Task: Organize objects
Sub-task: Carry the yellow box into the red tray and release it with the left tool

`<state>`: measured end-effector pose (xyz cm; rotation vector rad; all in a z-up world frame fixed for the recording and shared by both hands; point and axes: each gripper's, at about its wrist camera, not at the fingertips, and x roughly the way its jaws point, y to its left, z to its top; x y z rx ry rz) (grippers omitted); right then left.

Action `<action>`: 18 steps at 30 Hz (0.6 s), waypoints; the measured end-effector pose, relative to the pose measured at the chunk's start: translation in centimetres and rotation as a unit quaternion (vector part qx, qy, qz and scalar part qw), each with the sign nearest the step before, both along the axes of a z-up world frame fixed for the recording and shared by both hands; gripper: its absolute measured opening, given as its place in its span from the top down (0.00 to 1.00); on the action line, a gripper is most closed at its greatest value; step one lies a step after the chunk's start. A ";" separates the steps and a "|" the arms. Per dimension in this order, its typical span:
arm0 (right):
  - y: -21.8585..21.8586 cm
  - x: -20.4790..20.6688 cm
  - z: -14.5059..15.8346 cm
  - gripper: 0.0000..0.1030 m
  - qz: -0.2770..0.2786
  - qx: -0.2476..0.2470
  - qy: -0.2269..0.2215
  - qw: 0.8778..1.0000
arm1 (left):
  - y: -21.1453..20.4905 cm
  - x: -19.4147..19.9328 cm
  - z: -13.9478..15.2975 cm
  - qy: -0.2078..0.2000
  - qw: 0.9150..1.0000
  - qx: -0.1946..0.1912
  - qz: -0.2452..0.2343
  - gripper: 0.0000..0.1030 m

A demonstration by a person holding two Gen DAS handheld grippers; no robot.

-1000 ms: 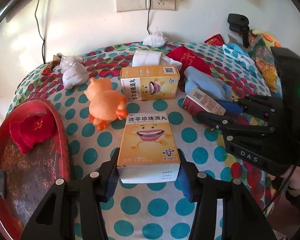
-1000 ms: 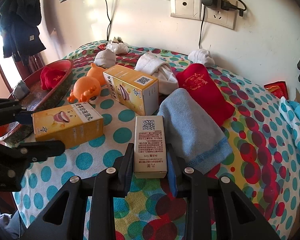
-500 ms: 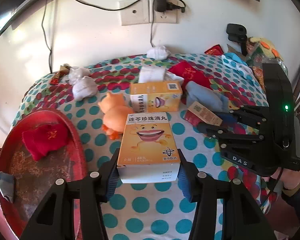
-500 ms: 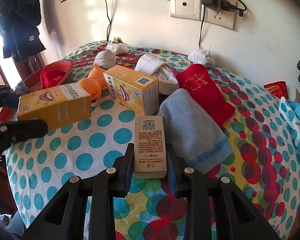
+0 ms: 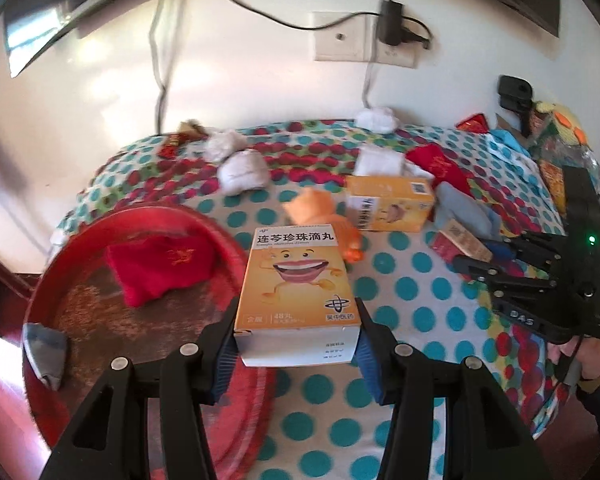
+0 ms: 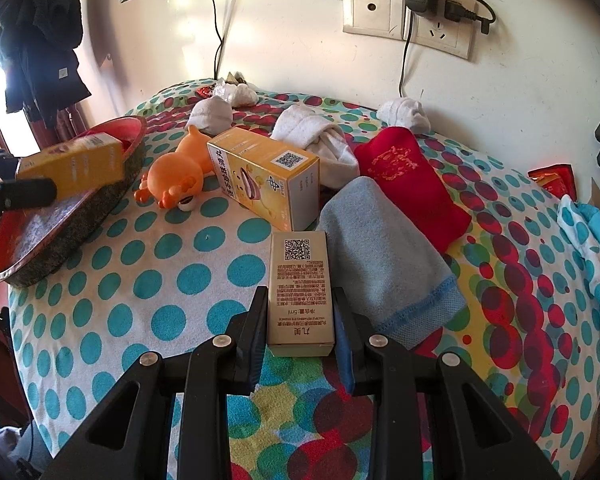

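Left gripper (image 5: 298, 344), jaws set at the width of an orange medicine box (image 5: 298, 280) and pressing its two long sides with blue pads (image 5: 226, 354); the box, printed with a smiling cartoon mouth, is held clear of the cloth, its far end over the near rim of the red tray (image 5: 52, 276). In the right wrist view the same box (image 6: 76, 164) appears at far left, above the tray's edge (image 6: 60, 252). Right gripper (image 6: 300, 332), jaws nearly closed on a narrow gold box (image 6: 300, 284) bearing a QR code — the box lies flat on the polka-dot tablecloth (image 6: 148, 280), just beside a folded blue-grey cloth (image 6: 384, 256). The tray holds a folded red cloth (image 5: 160, 268) and a small grey item (image 5: 46, 350) at its left side. On the table: a second orange medicine box (image 6: 266, 176) lying on its side, an orange toy figure (image 6: 172, 176) to its left, a red pouch (image 6: 408, 180) touching the blue-grey cloth, and several white rolled socks (image 6: 316, 140) toward the wall. Wall sockets (image 6: 404, 20) with a plugged charger — above the far edge of the table.
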<state>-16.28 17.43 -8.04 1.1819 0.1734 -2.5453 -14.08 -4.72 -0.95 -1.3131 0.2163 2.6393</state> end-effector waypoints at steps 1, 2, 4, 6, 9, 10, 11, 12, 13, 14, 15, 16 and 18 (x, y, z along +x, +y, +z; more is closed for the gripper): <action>0.0 -0.1 0.0 0.73 0.000 0.001 0.000 1.000 | -0.4 0.0 0.1 0.000 1.000 -0.001 0.002 0.49; 0.0 -0.1 0.0 0.73 0.000 0.002 0.000 1.000 | -0.9 0.0 0.1 -0.001 1.000 -0.002 0.007 0.49; 0.0 -0.1 0.0 0.73 0.000 0.003 0.000 1.000 | -2.0 -0.1 0.2 -0.002 1.000 -0.005 0.019 0.49; -0.1 -0.1 0.0 0.73 0.000 0.005 0.001 1.000 | -3.4 -0.1 0.2 0.000 0.999 -0.007 0.036 0.49; -0.1 -0.1 0.0 0.73 0.001 0.006 0.001 1.000 | -5.3 -0.2 0.2 0.000 0.999 -0.009 0.051 0.49; -0.1 -0.1 0.0 0.73 0.001 0.007 0.000 1.000 | -5.8 -0.2 0.2 -0.001 0.998 -0.011 0.056 0.49; -0.1 -0.1 0.0 0.73 0.001 0.007 0.000 1.000 | -6.7 -0.3 0.1 -0.002 0.998 -0.014 0.064 0.49; -0.1 0.0 0.0 0.73 0.001 0.008 0.001 1.000 | -7.3 -0.3 0.1 -0.002 0.997 -0.015 0.072 0.49; -0.2 0.0 0.0 0.73 0.001 0.010 0.002 1.000 | -8.0 -0.4 0.0 -0.004 0.997 -0.014 0.078 0.49; -0.2 0.0 0.0 0.73 0.001 0.012 0.002 1.000 | -8.7 -0.5 0.0 -0.006 0.996 -0.013 0.083 0.49; -0.2 0.0 0.0 0.73 0.001 0.013 0.003 1.000 | -9.5 -0.6 0.0 -0.004 0.995 -0.013 0.095 0.49; -0.3 0.1 0.0 0.73 0.001 0.015 0.003 1.000 | -10.4 -0.7 -0.1 -0.004 0.995 -0.013 0.102 0.49; -0.3 0.1 0.0 0.73 0.001 0.017 0.004 1.000 | -11.7 -0.9 -0.3 -0.005 0.993 -0.018 0.116 0.49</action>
